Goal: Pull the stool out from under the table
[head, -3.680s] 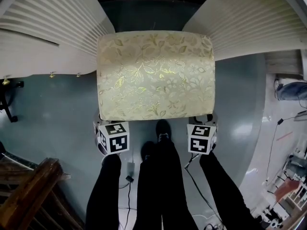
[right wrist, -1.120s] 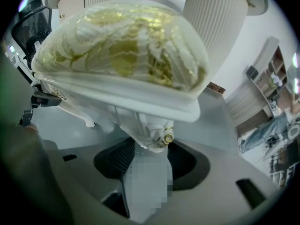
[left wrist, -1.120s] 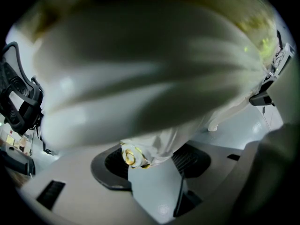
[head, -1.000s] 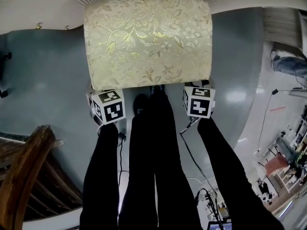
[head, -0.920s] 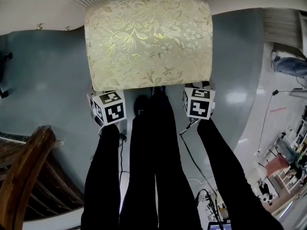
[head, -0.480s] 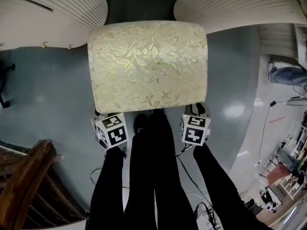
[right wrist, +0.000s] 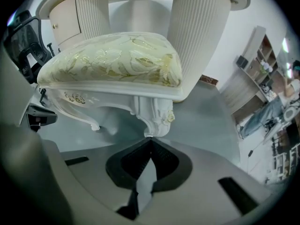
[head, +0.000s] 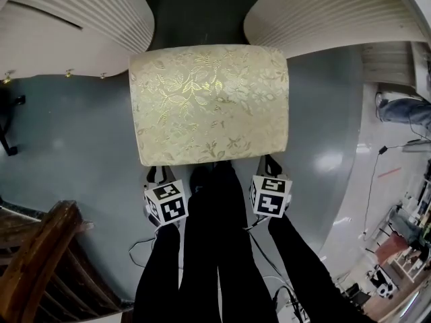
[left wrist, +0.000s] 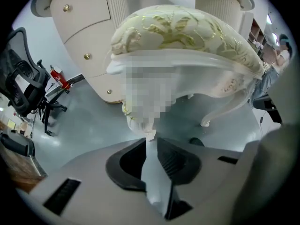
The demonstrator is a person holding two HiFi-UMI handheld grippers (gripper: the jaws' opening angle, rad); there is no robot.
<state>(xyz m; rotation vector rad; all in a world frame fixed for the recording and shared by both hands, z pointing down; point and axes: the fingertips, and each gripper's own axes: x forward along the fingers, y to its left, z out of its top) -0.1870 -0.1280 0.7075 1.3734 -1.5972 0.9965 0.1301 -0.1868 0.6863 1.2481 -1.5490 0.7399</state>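
Stool (head: 210, 103) on the floor, seat nearly clear of the table pedestals (head: 323, 12) at 12 o'clock.
Left gripper (head: 156, 175) at the stool's 7 o'clock, jaws closing on nothing, leg (left wrist: 144, 125) just ahead. Right gripper (head: 271, 164) at 5 o'clock, pressed together, empty. Both are low, pointing to 12. Likely release: back straight toward 6, clear of the legs.

One stool (head: 210, 103); two fluted table pedestals (head: 74, 25) at its far corners; three brass knobs (head: 67, 74) along the left pedestal's edge; two chairs, one wooden chair (head: 40, 261) and one black office chair (left wrist: 26, 88); two grippers, each with one marker cube (head: 166, 204): the left gripper (head: 156, 175), jaws closing with a stool foot at their tips, and the right gripper (head: 269, 163).
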